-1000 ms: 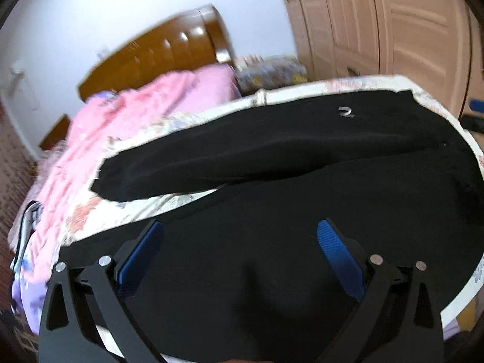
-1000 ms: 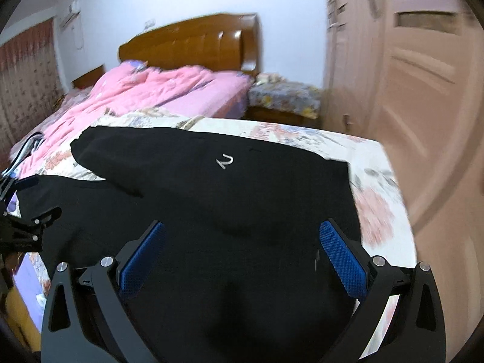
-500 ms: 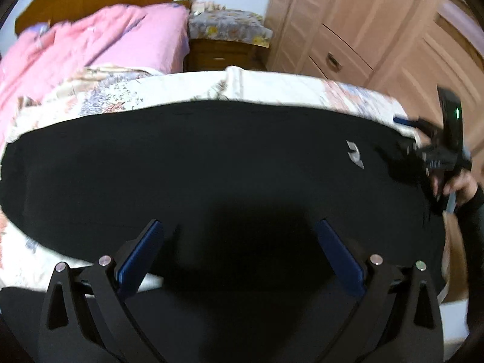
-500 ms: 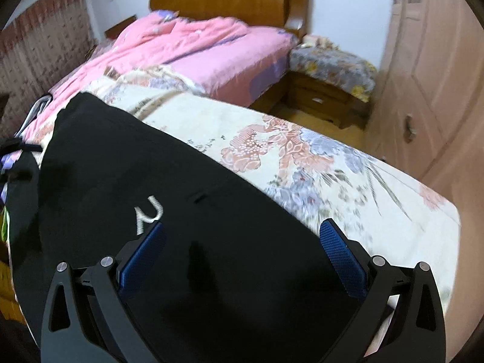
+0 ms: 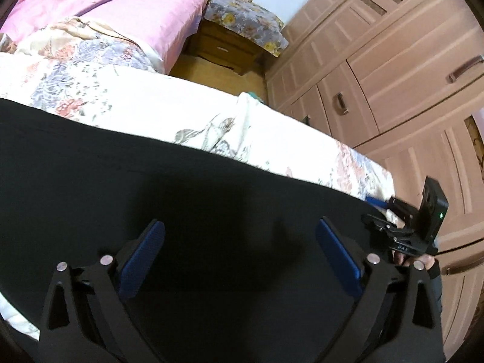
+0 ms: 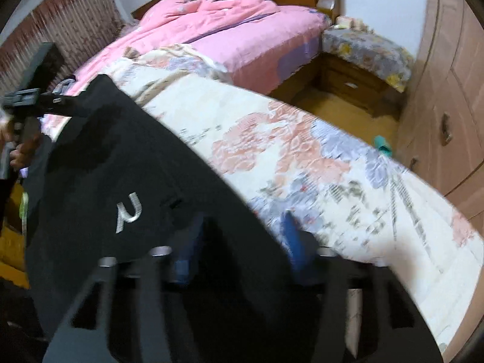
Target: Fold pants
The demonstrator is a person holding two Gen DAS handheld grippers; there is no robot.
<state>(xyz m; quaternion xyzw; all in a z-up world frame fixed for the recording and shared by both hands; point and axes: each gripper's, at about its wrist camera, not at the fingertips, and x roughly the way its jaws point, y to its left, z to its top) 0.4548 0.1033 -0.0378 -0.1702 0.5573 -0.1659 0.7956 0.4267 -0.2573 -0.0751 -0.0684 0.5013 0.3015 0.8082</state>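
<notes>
Nearest, in the right wrist view: right gripper [image 6: 239,242], blurred, jaws closing over the edge of the black pants [image 6: 121,181], cloth lying between the blue pads; no firm pinch visible yet. Just beyond, a pale logo [image 6: 129,211] stitched into the black cloth. In the left wrist view: left gripper [image 5: 240,260] with jaws wide apart, poised above the same dark cloth, nothing between the pads. Pants spread flat and long across the floral bedspread [image 5: 136,103], no crease or doubled layer apparent. Judged from that: no fold made so far, only the first grab under way; lifting, folding over and smoothing all left to do. Farther off: pink quilt [image 6: 230,27], nightstand [image 5: 227,48], wardrobe doors [image 5: 393,69].
</notes>
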